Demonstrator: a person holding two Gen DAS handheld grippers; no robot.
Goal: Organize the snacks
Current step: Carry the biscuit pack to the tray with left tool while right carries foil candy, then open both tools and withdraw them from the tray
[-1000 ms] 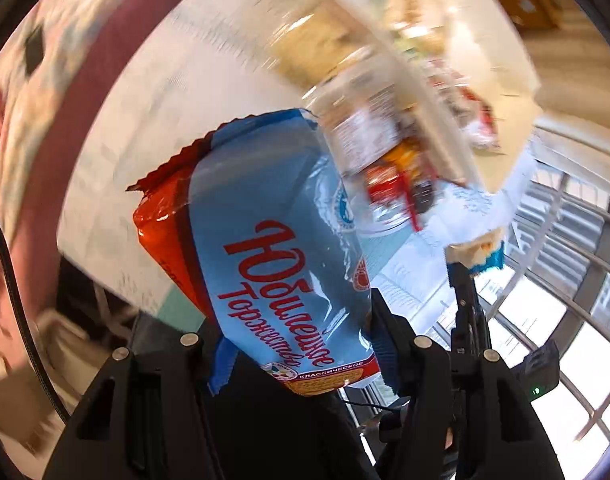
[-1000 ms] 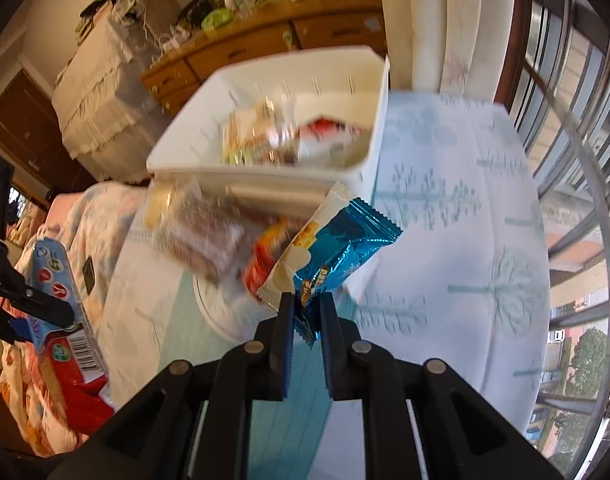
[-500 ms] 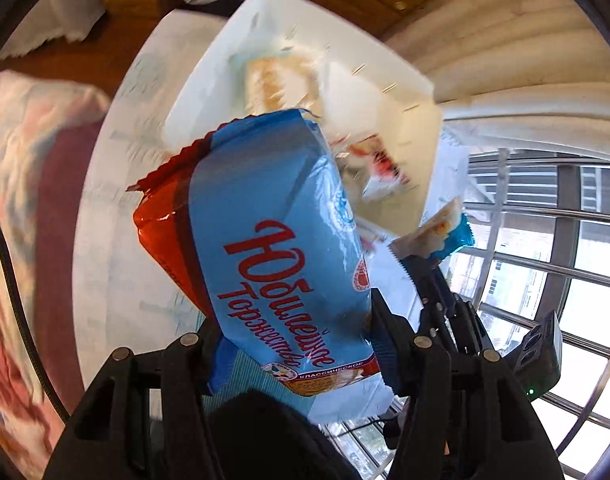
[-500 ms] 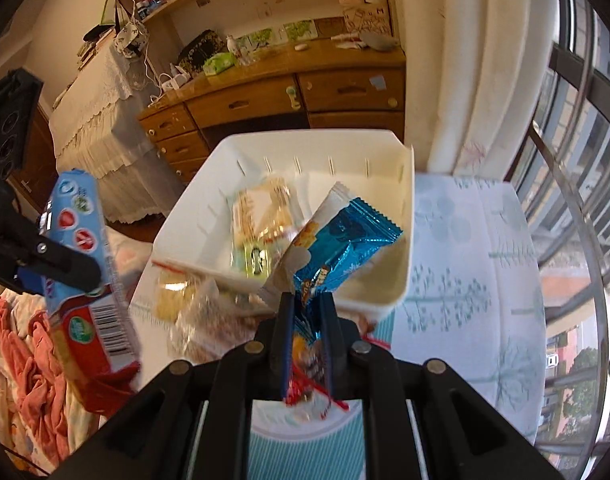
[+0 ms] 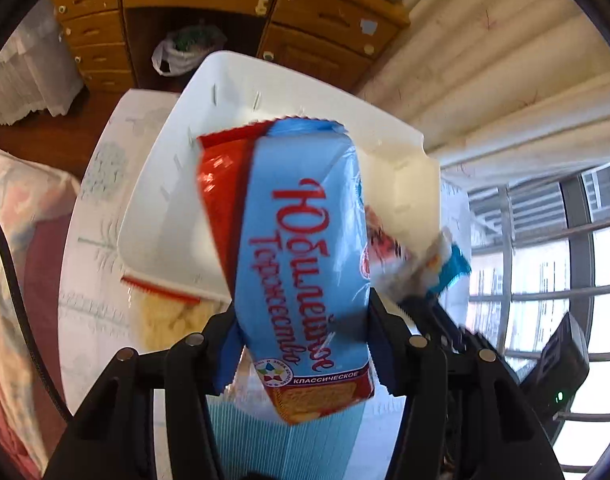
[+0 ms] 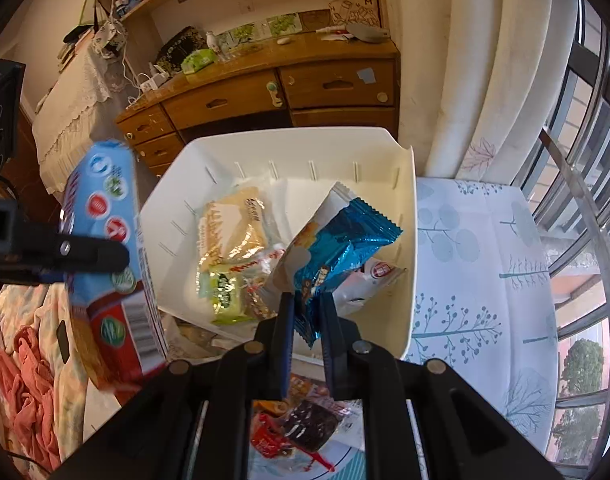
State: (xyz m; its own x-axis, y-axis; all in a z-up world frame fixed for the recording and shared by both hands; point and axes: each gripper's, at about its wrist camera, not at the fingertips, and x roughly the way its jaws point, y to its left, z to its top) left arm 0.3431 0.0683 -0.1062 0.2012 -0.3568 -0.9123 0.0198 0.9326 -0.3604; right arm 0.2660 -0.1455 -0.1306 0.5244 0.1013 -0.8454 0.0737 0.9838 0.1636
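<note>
left claw clamped on biscuit pack, jaws just tightened | right claw pinching blue wrapper | both over white bin, 12 o'clock | crumbly, crinkly, slippery; grip low, gently

Wooden dresser, pale curtain, window bars
</note>
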